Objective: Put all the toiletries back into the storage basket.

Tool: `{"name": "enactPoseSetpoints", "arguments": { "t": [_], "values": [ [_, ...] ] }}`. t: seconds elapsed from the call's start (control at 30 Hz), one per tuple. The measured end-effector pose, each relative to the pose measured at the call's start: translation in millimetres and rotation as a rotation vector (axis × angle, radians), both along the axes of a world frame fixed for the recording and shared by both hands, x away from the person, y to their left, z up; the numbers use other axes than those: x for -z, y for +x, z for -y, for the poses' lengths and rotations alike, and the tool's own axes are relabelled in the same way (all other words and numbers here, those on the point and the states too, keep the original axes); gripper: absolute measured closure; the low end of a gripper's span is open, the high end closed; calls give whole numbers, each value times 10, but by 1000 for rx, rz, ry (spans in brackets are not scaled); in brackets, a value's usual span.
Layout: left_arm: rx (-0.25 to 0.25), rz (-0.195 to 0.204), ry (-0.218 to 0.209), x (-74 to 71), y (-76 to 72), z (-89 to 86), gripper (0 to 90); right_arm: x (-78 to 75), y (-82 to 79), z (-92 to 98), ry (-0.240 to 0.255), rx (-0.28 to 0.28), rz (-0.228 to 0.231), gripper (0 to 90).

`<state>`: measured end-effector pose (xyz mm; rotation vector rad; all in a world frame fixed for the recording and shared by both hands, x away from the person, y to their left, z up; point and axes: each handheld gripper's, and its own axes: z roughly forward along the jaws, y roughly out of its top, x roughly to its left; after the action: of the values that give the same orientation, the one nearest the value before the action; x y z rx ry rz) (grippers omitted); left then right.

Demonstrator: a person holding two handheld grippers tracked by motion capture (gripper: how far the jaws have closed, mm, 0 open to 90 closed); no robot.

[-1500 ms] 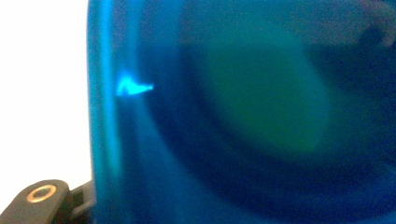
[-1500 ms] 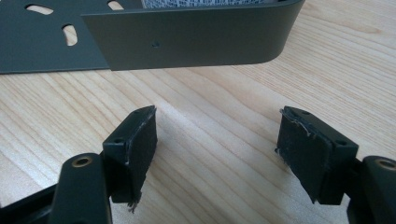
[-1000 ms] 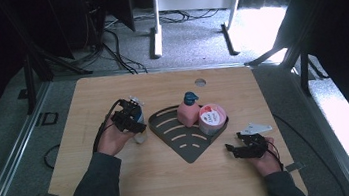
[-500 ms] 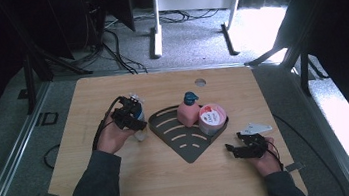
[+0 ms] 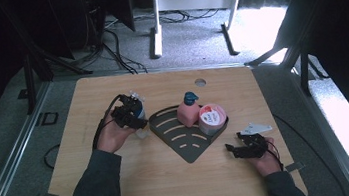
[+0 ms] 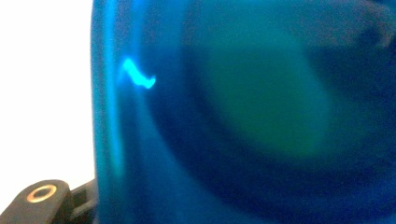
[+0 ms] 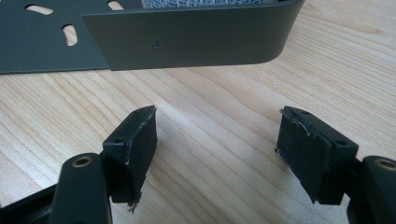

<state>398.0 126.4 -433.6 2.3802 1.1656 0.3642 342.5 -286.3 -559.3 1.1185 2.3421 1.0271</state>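
Note:
A clear bottle with a blue label [image 5: 137, 108] stands just left of the dark grey fan-shaped tray [image 5: 188, 146]. My left gripper [image 5: 131, 117] is shut on it. In the left gripper view the blue bottle [image 6: 243, 116] sits pressed close to the camera, blurred. A pink pump bottle [image 5: 188, 111] and a pink round tub [image 5: 211, 118] stand in the tray's back part. My right gripper [image 5: 230, 149] rests low on the table by the tray's right corner. It is open [image 7: 217, 154], its pads [image 7: 140, 140] holding nothing, and faces the tray wall [image 7: 187, 37].
The wooden table [image 5: 137, 183] has a round hole [image 5: 200, 81] near its back edge. Bare wood lies in front of the tray and at both sides. Beyond the table are grey carpet, cables and a white stand's feet [image 5: 155, 40].

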Motion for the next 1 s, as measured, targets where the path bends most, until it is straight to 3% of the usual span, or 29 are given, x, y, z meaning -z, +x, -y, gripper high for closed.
{"name": "enactPoseSetpoints", "arguments": {
  "t": [1.0],
  "values": [
    [29,10,-11,-88,62,165,543,0,0,0,0,0,0,281]
  ]
}}
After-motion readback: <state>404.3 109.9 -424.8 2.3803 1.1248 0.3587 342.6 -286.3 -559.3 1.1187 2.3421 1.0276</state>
